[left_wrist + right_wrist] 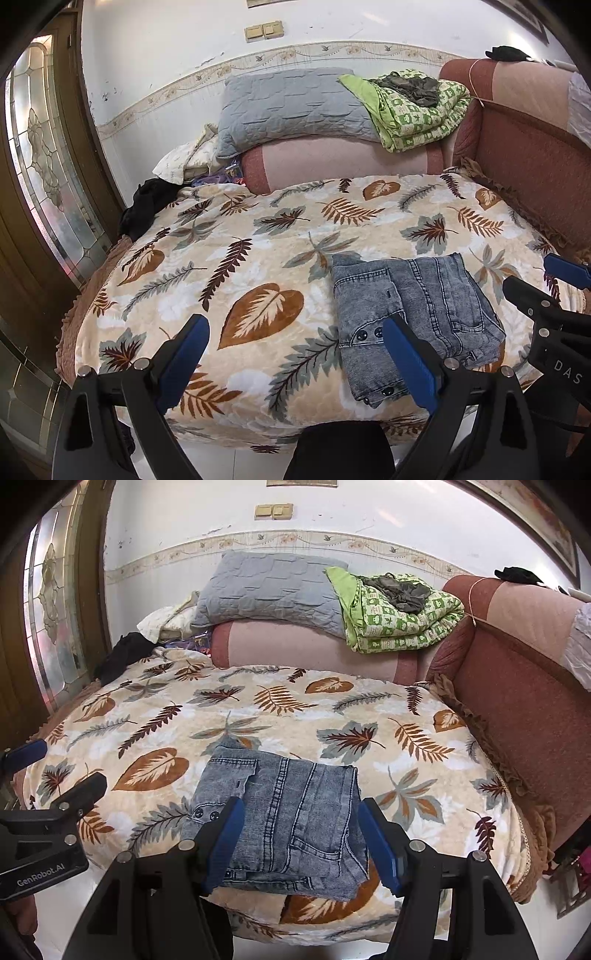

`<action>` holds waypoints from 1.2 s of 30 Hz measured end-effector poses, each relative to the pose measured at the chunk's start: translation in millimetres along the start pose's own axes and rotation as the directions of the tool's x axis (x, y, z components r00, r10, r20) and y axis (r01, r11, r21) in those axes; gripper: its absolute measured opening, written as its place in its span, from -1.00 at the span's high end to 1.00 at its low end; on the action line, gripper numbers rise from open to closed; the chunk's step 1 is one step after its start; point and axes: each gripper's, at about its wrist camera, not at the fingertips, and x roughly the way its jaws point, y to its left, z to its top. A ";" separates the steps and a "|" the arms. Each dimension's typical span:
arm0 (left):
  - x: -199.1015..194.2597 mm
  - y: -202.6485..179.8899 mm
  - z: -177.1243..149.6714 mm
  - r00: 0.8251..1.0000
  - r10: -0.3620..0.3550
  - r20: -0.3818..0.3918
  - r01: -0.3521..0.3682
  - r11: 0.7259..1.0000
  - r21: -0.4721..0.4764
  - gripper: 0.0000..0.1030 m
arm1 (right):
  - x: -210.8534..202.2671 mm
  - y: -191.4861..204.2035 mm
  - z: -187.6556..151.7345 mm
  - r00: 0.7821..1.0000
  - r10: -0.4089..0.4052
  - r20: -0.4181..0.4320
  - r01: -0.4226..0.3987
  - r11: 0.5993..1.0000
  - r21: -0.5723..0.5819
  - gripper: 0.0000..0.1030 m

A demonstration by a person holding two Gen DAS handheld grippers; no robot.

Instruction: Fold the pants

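I am looking along both grippers at a sofa seat covered by a leaf-printed blanket (147, 716), and the pants (291, 812) — a pair of washed grey-blue jeans — are lying folded into a compact bundle near the front edge of that blanket. In the right wrist view the right gripper (301, 836) is standing with its blue fingers (225, 842) apart, one on each side of the bundle as the picture shows it; the pads are not pressing on the denim and nothing is being held. In the left wrist view the left gripper (295, 363) is standing wide open over the blanket, to the left of the jeans (413, 314), and it is holding nothing; its right finger is overlapping the left part of the bundle in the picture, but I cannot tell if it is touching the cloth. The folded stack is showing two dark buttons and a seamed pocket on top. Behind the blanket a grey quilted pillow (273, 590) is resting on the pink armrest (314, 650), and a green patterned quilt (399, 616) is lying beside it — well apart from the pants. Dark clothing (122, 657) is lying at the far left corner of the seat.
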 end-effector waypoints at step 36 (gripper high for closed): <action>-13.7 -6.7 4.6 1.000 -0.017 0.019 0.017 1.000 0.019 -0.84 | -9.0 -1.9 1.0 1.000 -0.010 0.023 0.010 1.000 0.008 -0.32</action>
